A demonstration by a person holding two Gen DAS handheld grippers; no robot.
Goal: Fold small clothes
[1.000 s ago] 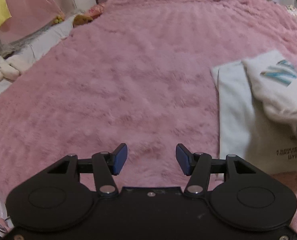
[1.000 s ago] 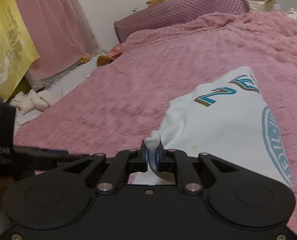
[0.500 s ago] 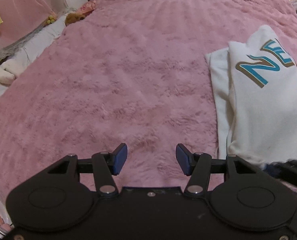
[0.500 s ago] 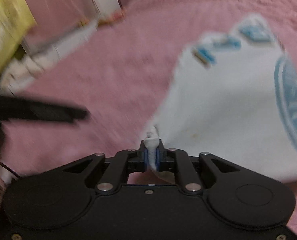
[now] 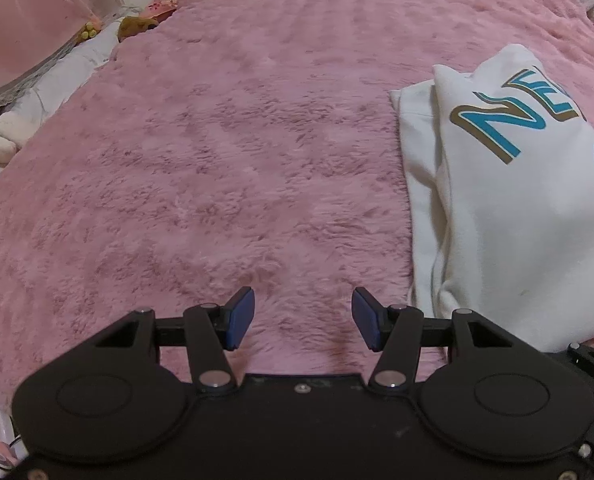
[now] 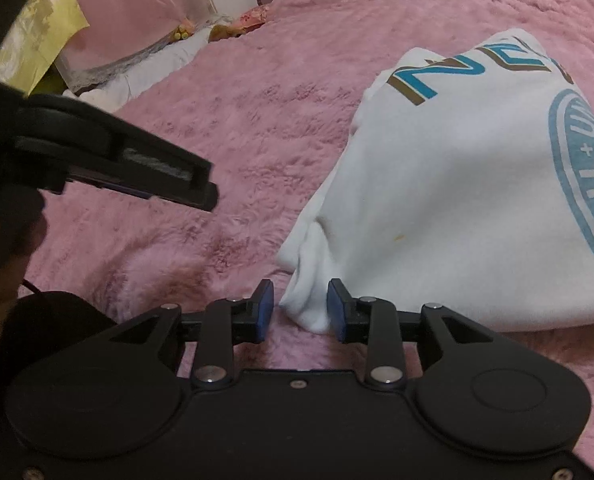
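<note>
Released! Shirt (image 6: 457, 184) corner, pinched tight half a second back, now sits loose between the right gripper (image 6: 300, 309) pads, jaws parted, cloth bunched against the right-hand pad and clear of the left one. Means the fold just laid down is being let go, by the look of it. Lies flat on the blanket (image 6: 257, 92) straight ahead and to the right of that gripper, white, doubled over, top layer carrying teal and brown letters and a teal round badge; small yellowish spot near the middle. Puckered and pleated at the near corner, smooth further out. From the left wrist view, lower layer peeking out past the top one along the near edge, so edges not quite matched. Left gripper (image 5: 303, 318) open and empty, hovering over bare blanket, shirt off to its right. Likely next: another fold or a tidy of that corner.
</note>
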